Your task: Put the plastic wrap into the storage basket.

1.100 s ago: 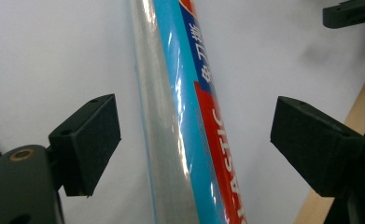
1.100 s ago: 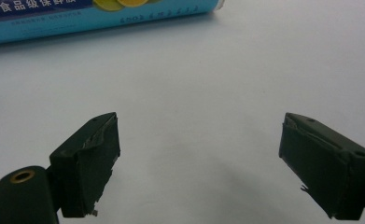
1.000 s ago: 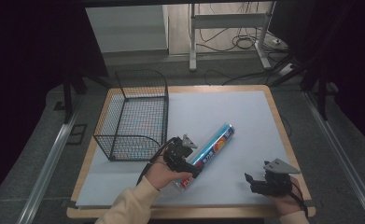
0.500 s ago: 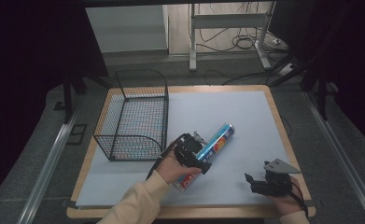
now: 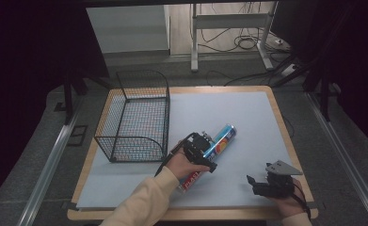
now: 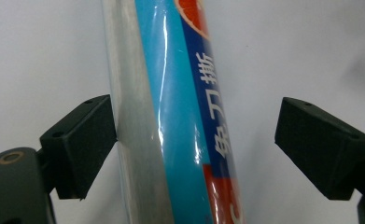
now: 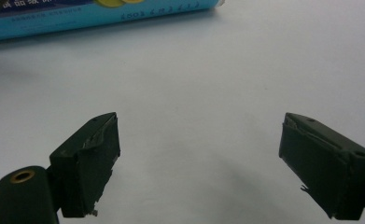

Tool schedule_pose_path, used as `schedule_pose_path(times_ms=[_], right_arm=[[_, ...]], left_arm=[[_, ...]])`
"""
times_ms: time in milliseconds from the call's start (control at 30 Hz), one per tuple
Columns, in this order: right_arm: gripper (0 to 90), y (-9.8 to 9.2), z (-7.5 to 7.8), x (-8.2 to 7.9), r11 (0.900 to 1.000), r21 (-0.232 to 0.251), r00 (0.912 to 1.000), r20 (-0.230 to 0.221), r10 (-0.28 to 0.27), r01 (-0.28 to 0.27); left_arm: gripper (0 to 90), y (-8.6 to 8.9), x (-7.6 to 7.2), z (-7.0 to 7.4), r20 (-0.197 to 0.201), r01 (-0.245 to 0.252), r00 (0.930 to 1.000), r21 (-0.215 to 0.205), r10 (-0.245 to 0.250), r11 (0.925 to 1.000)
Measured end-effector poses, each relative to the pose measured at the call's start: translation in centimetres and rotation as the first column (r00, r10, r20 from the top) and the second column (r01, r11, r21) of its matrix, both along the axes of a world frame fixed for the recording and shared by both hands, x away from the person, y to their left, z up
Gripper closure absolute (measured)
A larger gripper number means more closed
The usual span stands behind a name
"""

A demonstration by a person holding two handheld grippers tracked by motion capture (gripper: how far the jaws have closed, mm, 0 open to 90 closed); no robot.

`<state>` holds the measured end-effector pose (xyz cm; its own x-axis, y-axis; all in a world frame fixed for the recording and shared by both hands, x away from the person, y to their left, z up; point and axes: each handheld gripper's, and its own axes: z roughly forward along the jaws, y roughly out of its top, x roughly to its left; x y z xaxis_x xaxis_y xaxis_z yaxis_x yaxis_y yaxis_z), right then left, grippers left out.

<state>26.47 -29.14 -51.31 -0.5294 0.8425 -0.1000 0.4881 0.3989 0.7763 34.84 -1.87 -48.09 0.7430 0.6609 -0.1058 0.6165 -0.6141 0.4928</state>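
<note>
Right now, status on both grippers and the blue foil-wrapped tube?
Left gripper open, jaws just been opening, astride the blue foil-wrapped tube lying on the grey mat. Right gripper open, empty. Black wire basket clear at left.

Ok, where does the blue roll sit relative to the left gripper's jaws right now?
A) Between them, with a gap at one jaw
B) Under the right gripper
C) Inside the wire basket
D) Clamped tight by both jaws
A: in the left gripper view the blue roll lies between the jaws of the left gripper; one jaw sits against its silver edge, the other stands clear with bare mat between.
</note>
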Motion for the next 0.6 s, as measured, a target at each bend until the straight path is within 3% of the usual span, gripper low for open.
schedule_pose_path(times_ms=[300,600], right_arm=[[13.0,0.0,0.0,0.0,1.000,-0.005,1.0000,-0.004,-0.005,0.005],[13.0,-0.2,0.0,0.0,1.000,-0.005,1.0000,0.000,-0.008,0.008]], left_arm=[[12.8,-1.3,1.4,-0.5,-0.005,-0.011,0.9999,0.056,0.011,0.9984],[17.4,-2.1,2.3,-1.3,-0.004,-0.046,0.9989,0.076,0.047,0.9961]])
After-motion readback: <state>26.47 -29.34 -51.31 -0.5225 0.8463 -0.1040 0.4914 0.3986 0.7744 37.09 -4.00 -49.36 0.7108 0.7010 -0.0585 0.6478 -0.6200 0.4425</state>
